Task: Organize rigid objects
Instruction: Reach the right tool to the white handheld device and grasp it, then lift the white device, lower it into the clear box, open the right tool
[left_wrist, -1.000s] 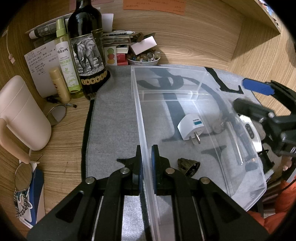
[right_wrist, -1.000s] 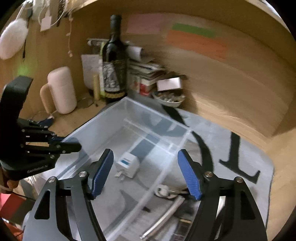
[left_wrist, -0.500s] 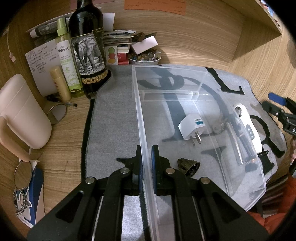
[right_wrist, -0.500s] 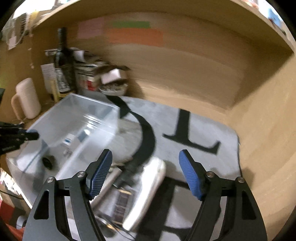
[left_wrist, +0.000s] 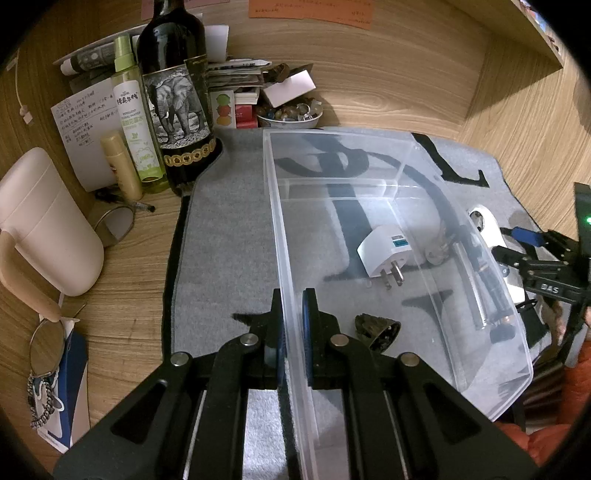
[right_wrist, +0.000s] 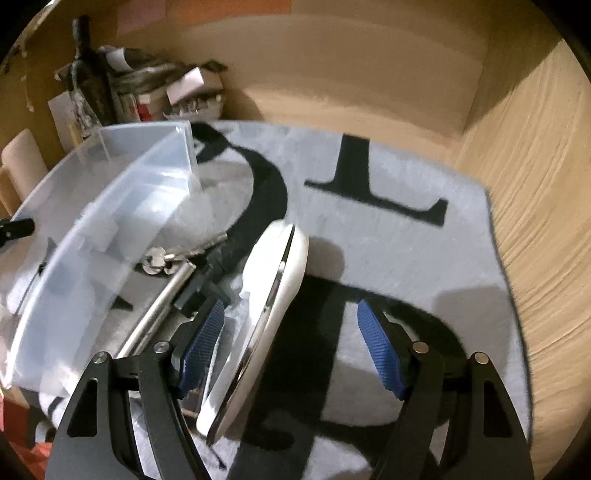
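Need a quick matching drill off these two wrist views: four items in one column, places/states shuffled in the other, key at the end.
1. white plug adapter
2. white oblong device
3. left gripper
4. wine bottle

A. on the grey mat, outside the bin
B. shut on the clear bin wall
C. upright on the wooden desk
D. lying inside the bin

Pairs: 1-D, 2-A, 3-B, 4-C

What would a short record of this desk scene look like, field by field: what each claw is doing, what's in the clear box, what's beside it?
left gripper: shut on the near wall of the clear plastic bin
right gripper: open, straddling the white handheld device, pads not touching it
inside bin: white plug adapter, small dark bell-shaped object
outside bin: white handheld device, metal rod
surface: grey felt mat with black lettering
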